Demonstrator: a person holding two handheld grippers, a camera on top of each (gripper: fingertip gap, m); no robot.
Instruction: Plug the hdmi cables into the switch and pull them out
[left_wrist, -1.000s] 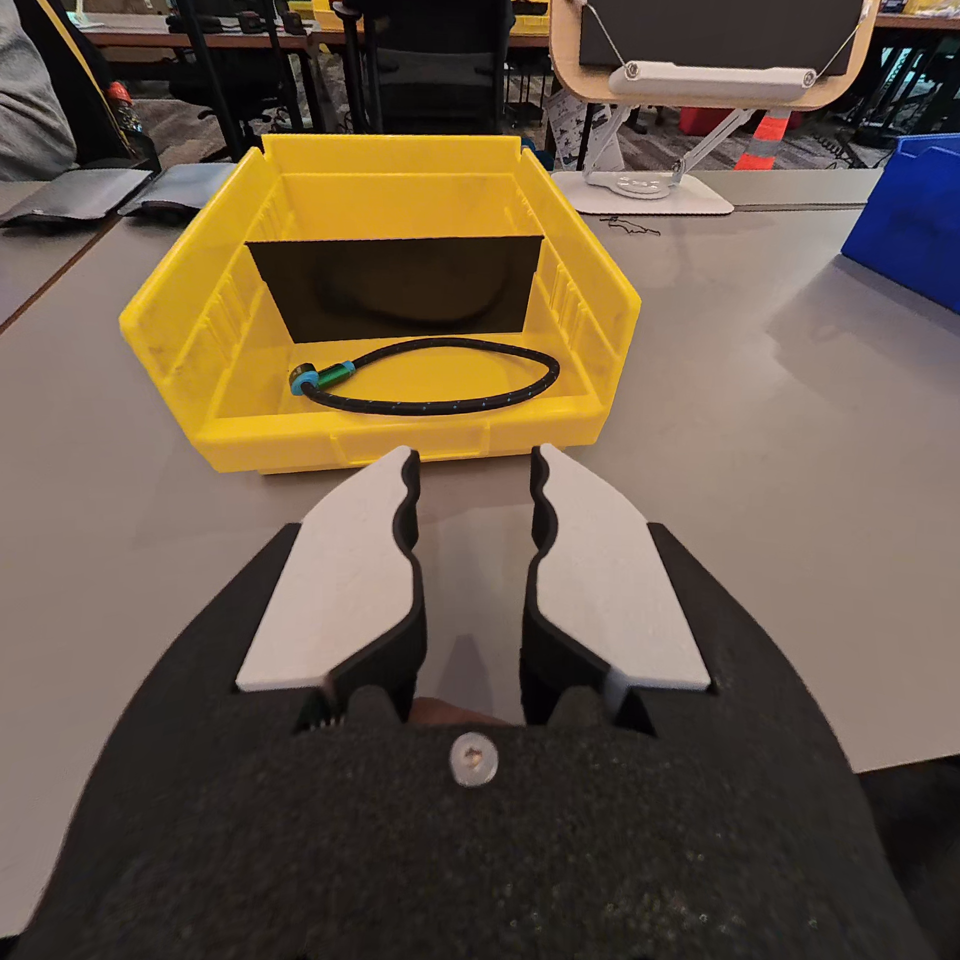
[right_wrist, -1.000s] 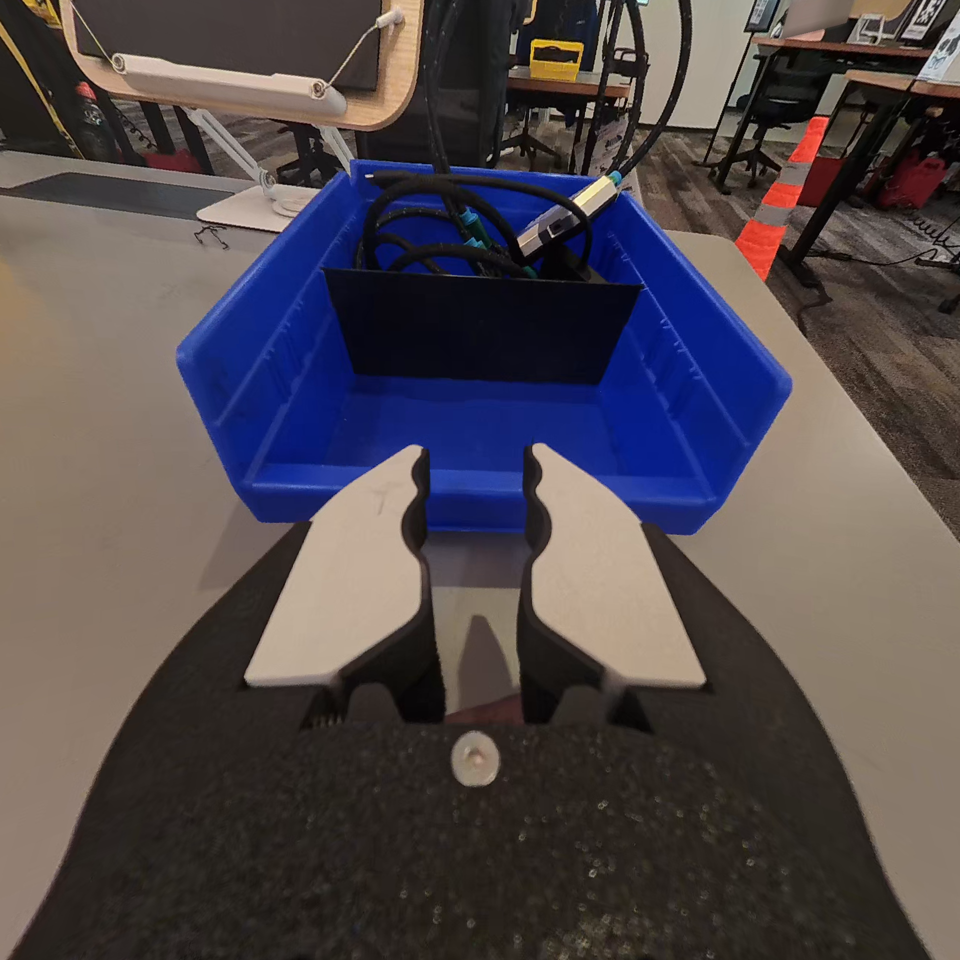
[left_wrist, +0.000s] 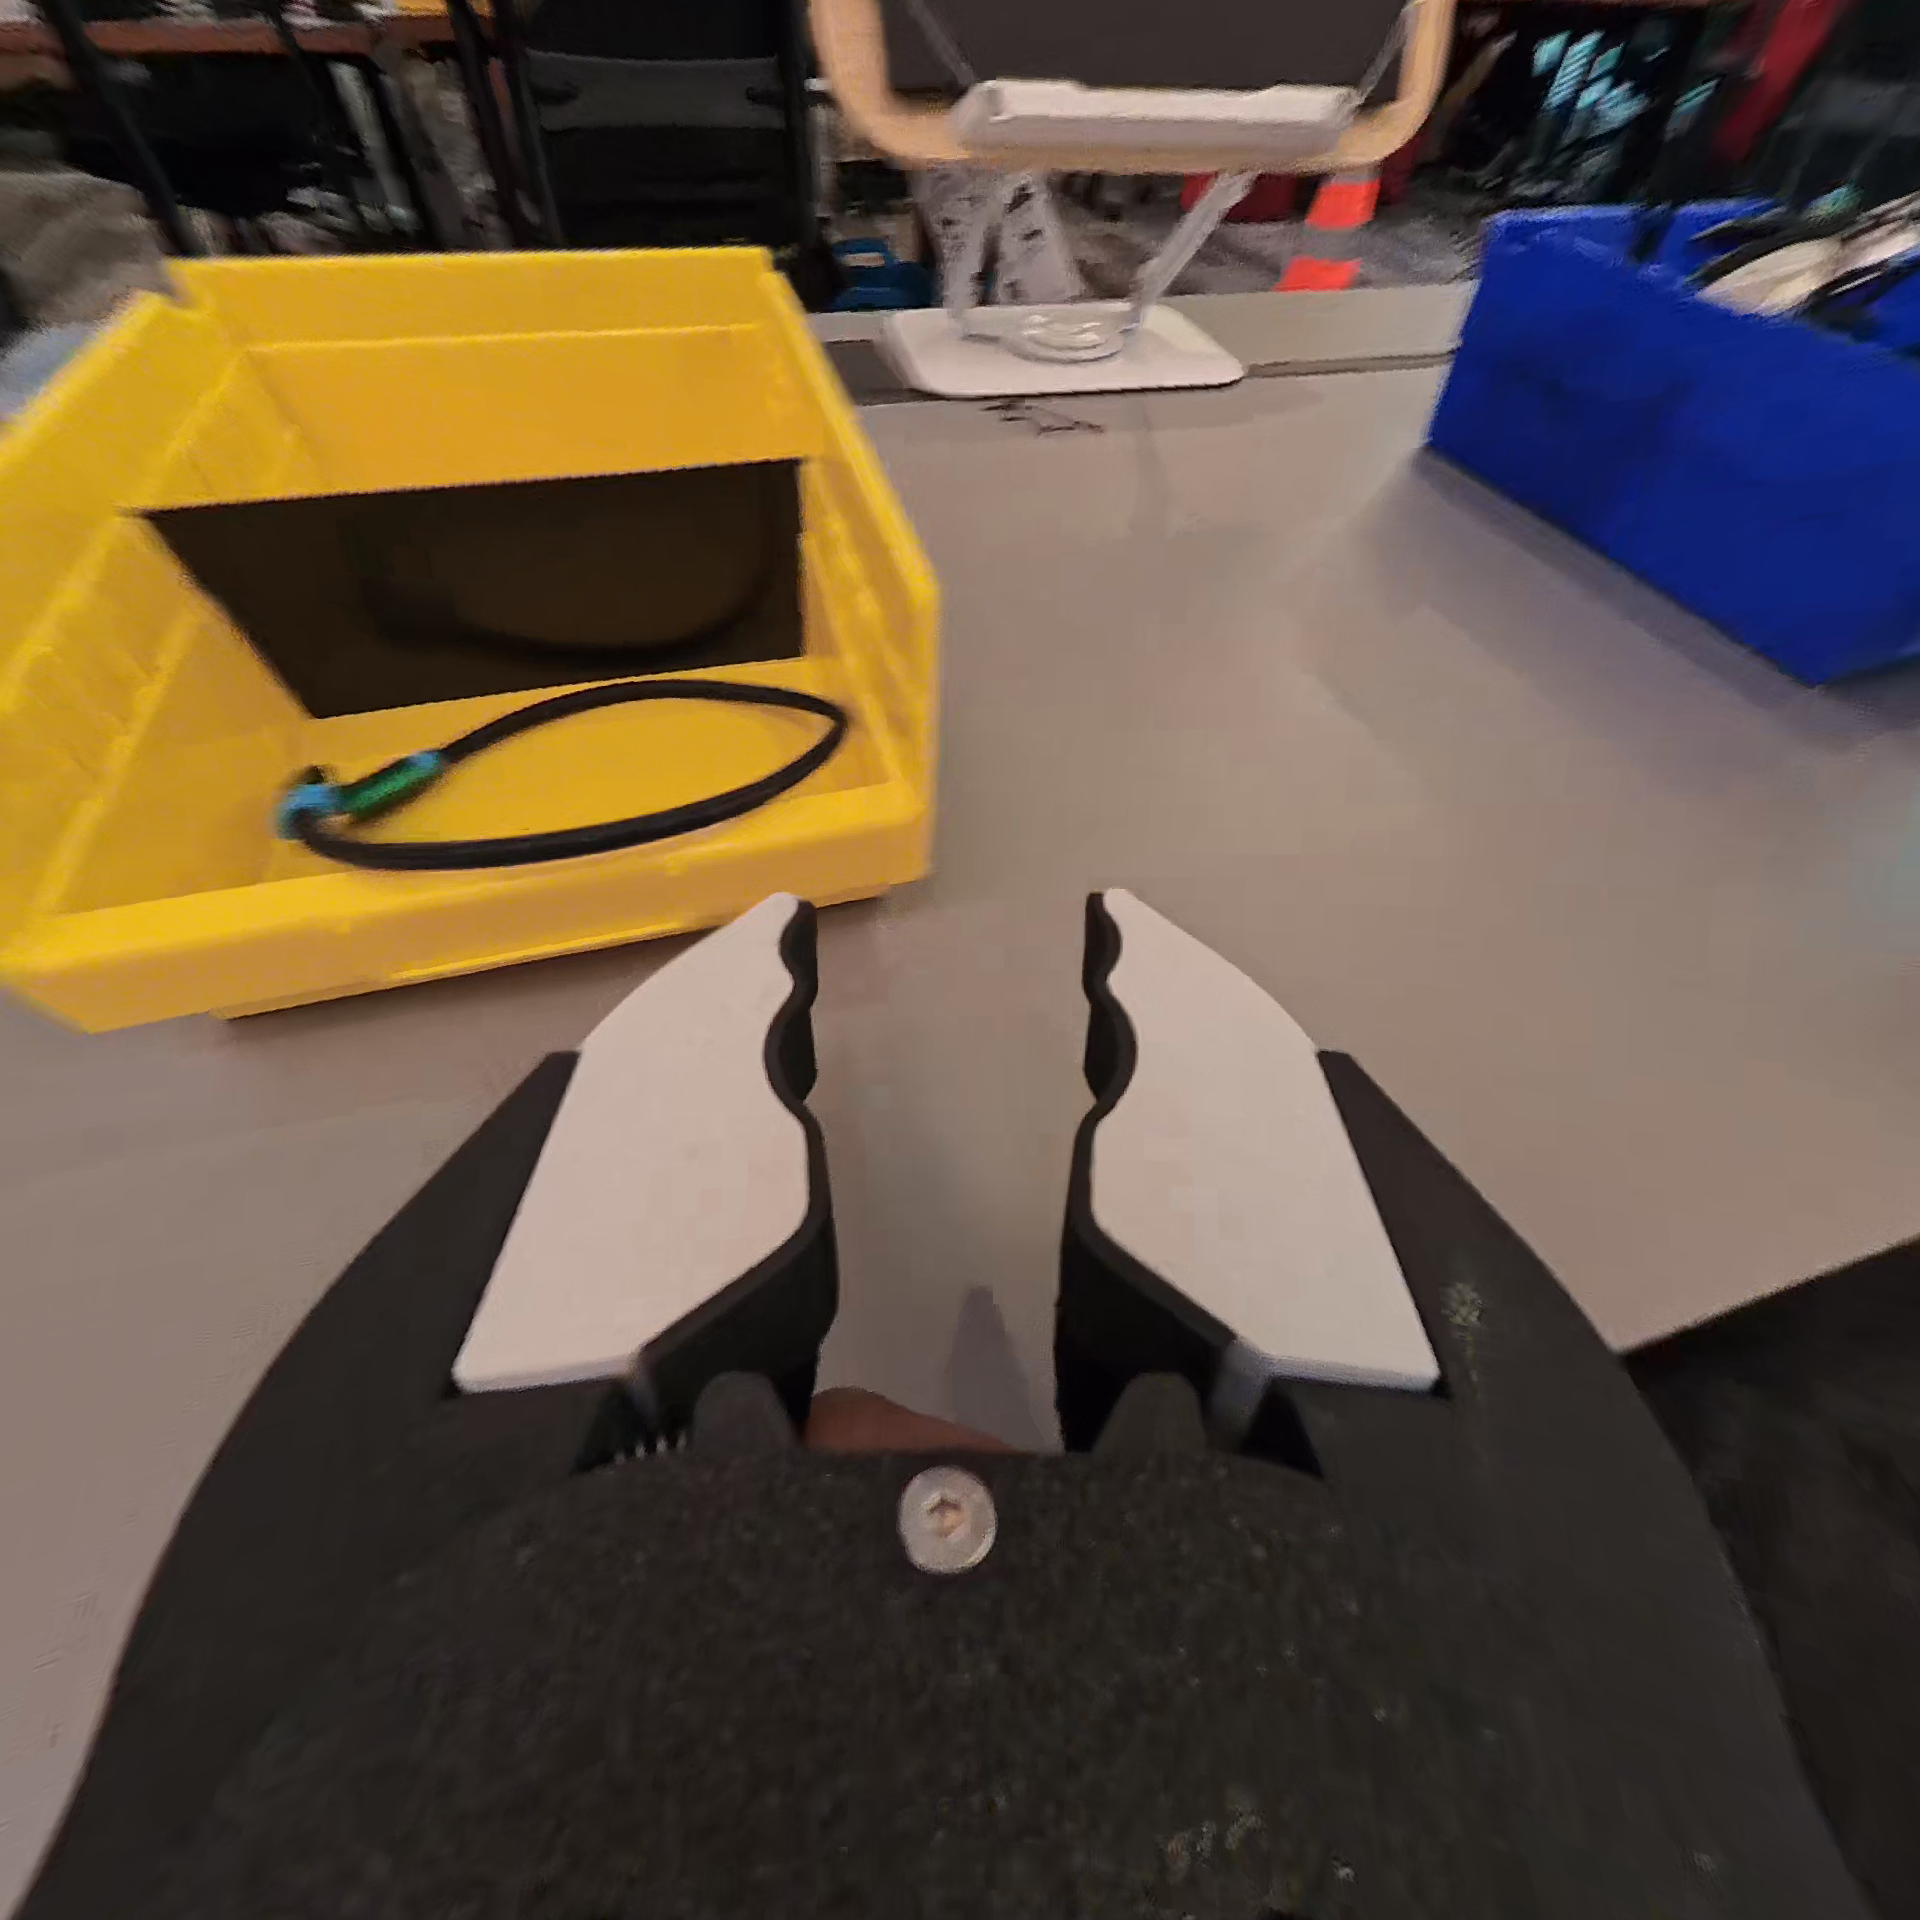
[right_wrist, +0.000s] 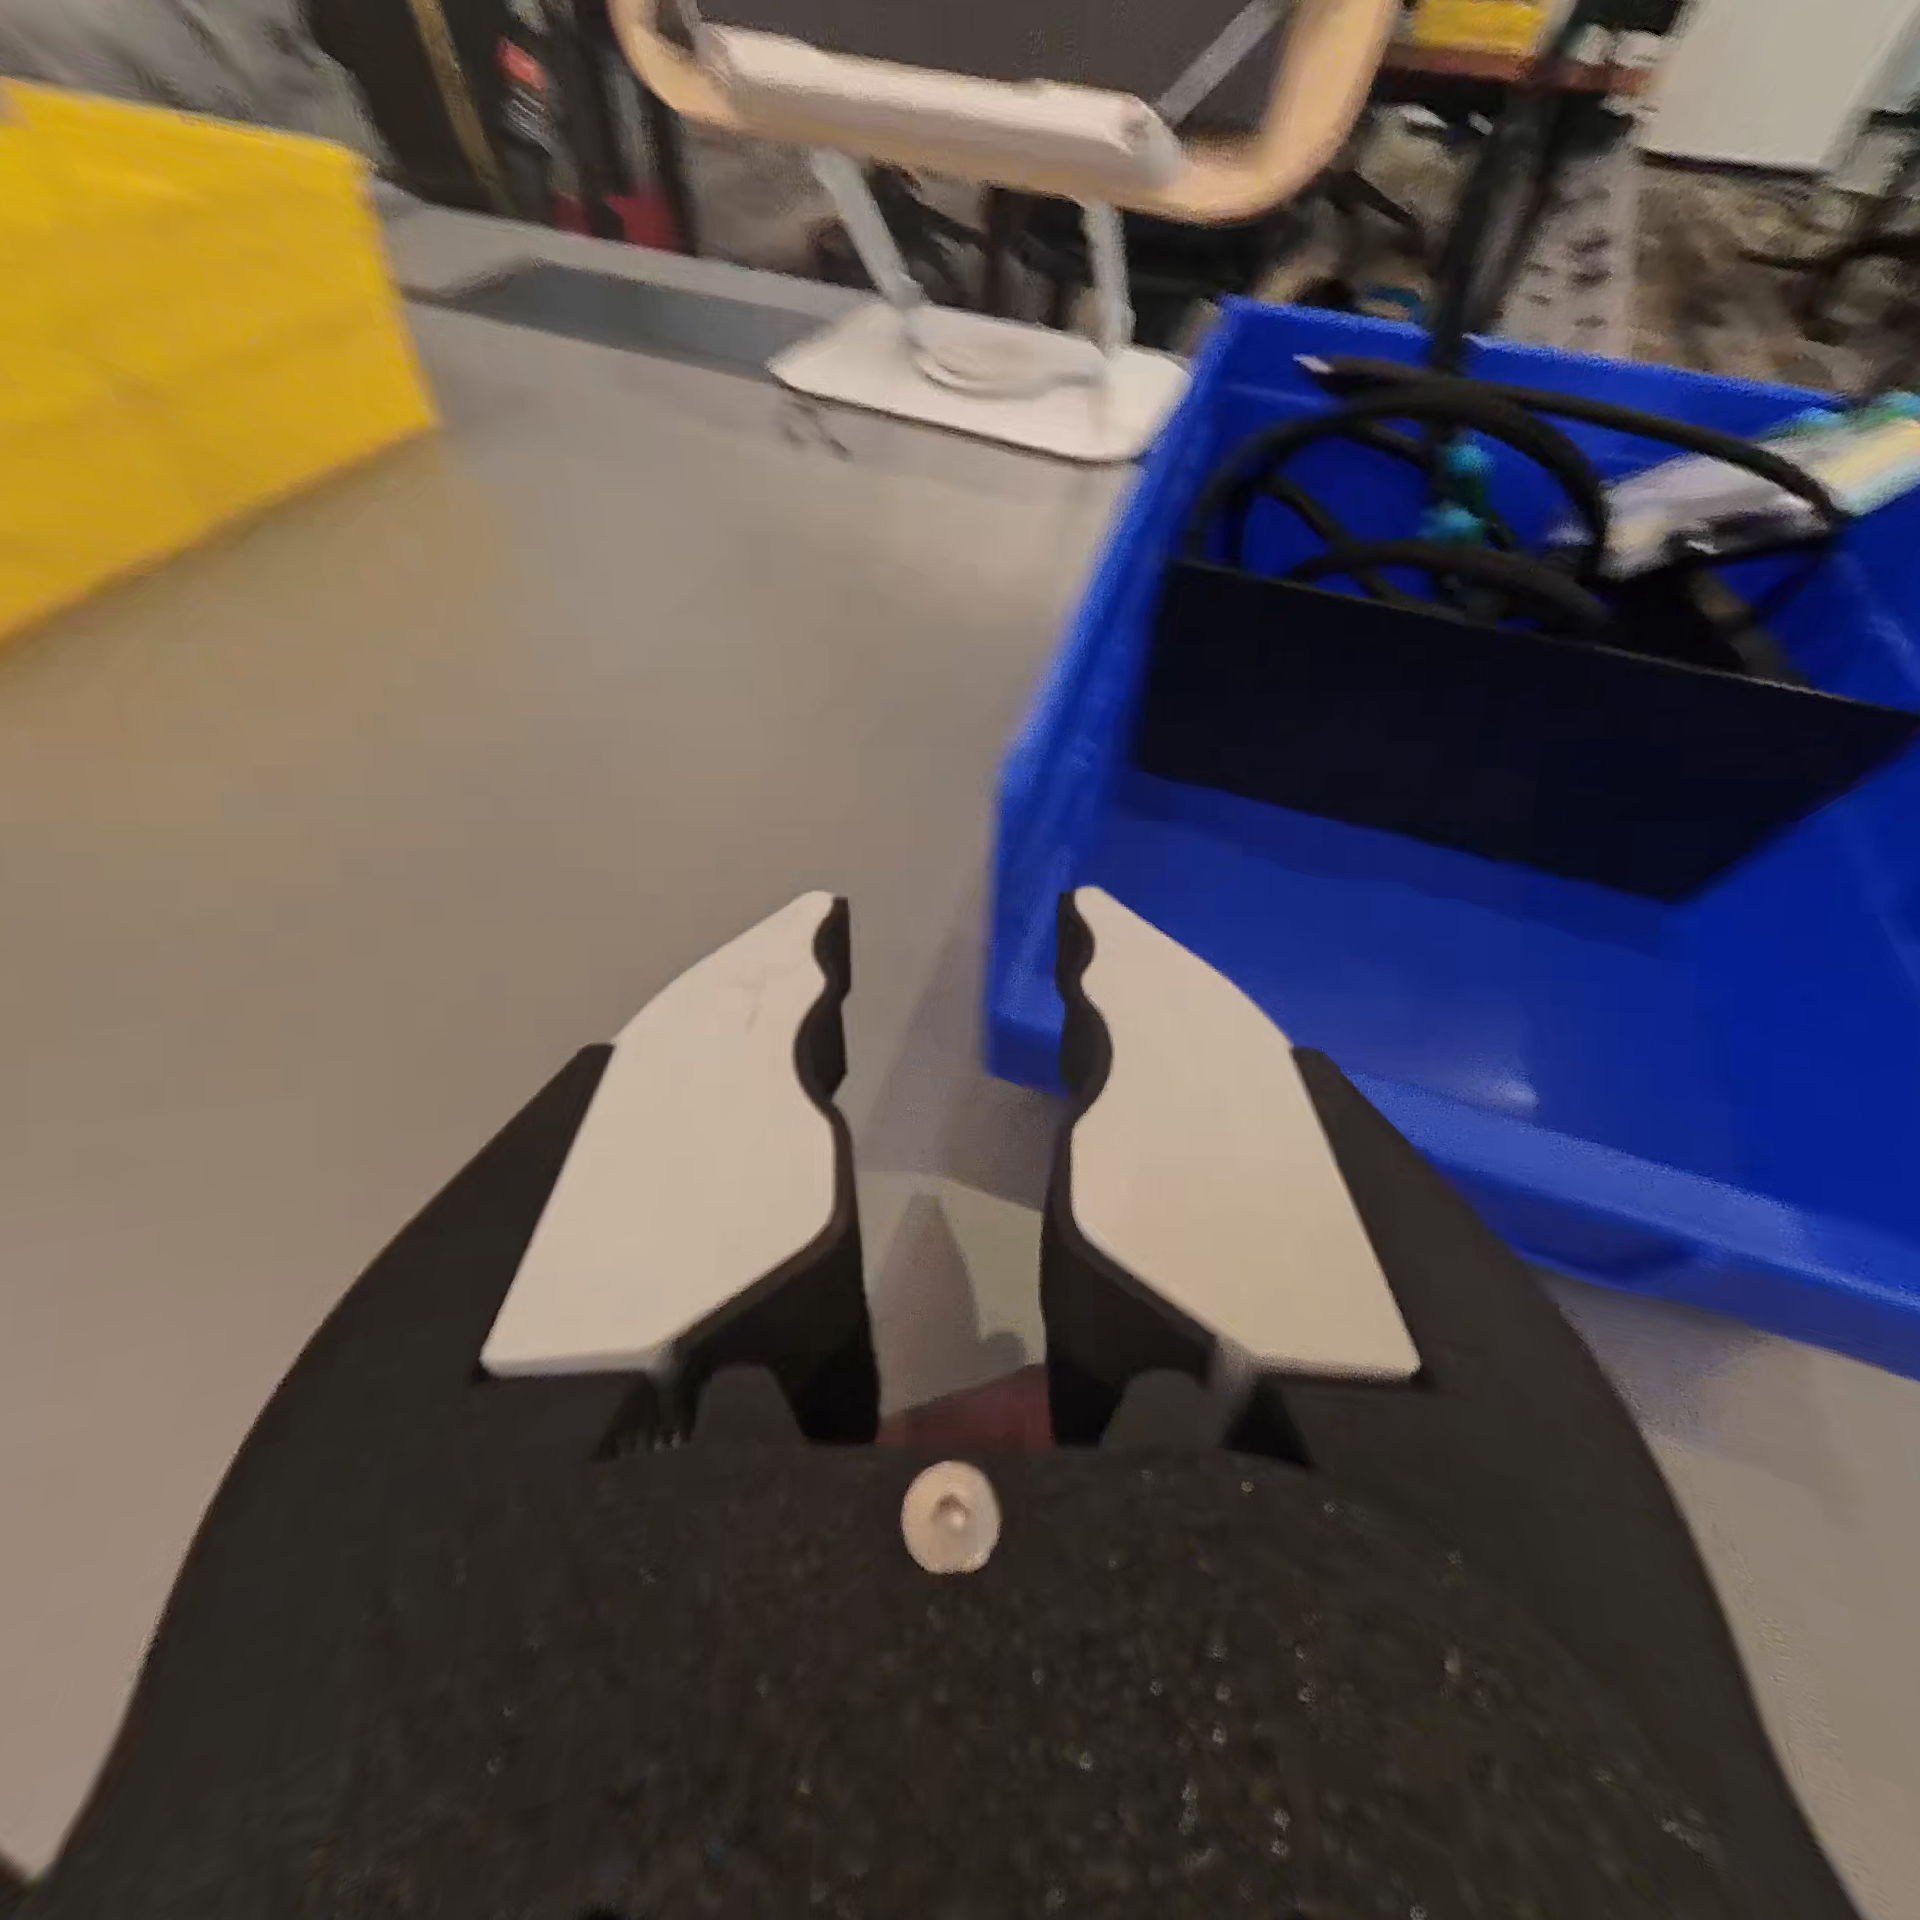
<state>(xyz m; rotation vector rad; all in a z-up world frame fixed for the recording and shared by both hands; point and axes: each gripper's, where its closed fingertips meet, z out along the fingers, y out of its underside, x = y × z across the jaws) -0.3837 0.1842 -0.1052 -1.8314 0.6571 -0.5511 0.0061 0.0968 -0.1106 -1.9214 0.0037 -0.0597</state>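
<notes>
Both claws had swung inward since the earlier frame: the left claw (left_wrist: 948, 914), formerly square to the yellow bin (left_wrist: 499, 935), now aimed at bare worktop (left_wrist: 1299, 831) to the bin's right, and the right claw (right_wrist: 954, 909), formerly square to the blue bin (right_wrist: 1507, 1164), now aimed just left of that bin's near corner. Each claw stood apart and empty, presumably carried toward the middle ground for a first pick. Nearest on the left, the yellow bin's low front lip gave easy entry; one black braided hdmi cable (left_wrist: 623, 821) lay looped in the front compartment, its green-and-blue plug (left_wrist: 353, 795) toward the left wall, a dark divider (left_wrist: 499, 582) behind it. On the right, the blue bin's front compartment lay empty; behind its dark divider (right_wrist: 1507, 748) sat a tangle of further cables (right_wrist: 1382, 499) and a silver box, probably the switch (right_wrist: 1704, 509), though blur left this uncertain. Between the bins the worktop was open, good room for assembly. Farthest stood a white stand (left_wrist: 1060, 353) bearing a wood-framed panel.
</notes>
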